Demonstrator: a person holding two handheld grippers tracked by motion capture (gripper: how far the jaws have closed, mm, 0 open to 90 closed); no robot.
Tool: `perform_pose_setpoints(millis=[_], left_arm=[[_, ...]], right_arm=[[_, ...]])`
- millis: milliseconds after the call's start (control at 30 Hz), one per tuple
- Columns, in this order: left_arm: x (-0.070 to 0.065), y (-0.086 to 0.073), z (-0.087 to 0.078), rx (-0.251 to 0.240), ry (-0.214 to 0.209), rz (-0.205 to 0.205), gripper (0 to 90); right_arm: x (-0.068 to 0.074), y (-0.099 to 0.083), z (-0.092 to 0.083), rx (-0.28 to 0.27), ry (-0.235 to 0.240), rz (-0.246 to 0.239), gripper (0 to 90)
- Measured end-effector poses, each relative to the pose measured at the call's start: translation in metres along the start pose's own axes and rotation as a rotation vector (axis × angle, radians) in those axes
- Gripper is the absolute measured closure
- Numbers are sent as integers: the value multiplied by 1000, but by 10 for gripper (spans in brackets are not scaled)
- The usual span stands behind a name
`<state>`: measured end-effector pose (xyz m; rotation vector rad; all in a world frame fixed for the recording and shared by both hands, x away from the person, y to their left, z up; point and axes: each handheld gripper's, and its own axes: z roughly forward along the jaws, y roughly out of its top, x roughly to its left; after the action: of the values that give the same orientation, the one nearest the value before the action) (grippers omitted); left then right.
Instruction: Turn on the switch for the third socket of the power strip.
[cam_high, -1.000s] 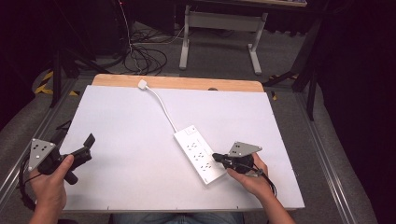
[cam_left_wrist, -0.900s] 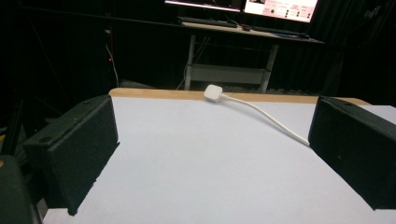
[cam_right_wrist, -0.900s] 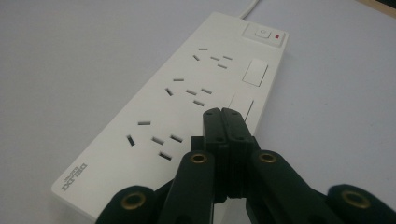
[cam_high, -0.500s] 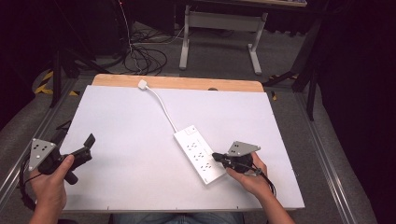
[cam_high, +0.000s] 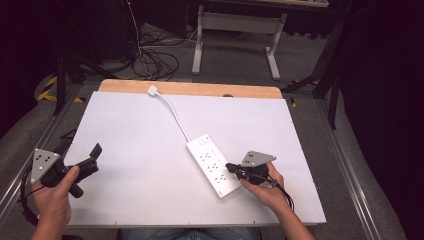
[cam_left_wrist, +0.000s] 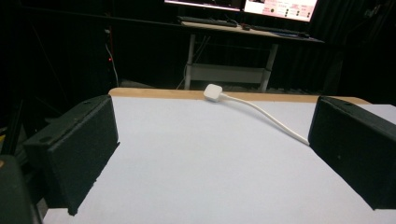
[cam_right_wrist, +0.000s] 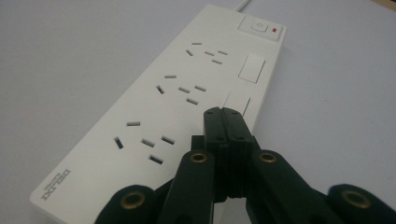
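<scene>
Looks like a lab or recording workroom. Dark surroundings, black drapes at the right. White-topped table with a wooden far edge on grey carpet. Tangled cables on the floor, metal desk legs behind, lit monitors on a desk beyond.
</scene>
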<state>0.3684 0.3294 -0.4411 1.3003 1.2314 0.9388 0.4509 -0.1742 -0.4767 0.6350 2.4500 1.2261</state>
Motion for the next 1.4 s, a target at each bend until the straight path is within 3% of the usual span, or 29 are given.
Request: perform_pose_setpoints(millis=[1400], left_arm=[[4,0,-5,-4,14,-14,23]], right_arm=[[1,0,4,9,-36,-21,900]])
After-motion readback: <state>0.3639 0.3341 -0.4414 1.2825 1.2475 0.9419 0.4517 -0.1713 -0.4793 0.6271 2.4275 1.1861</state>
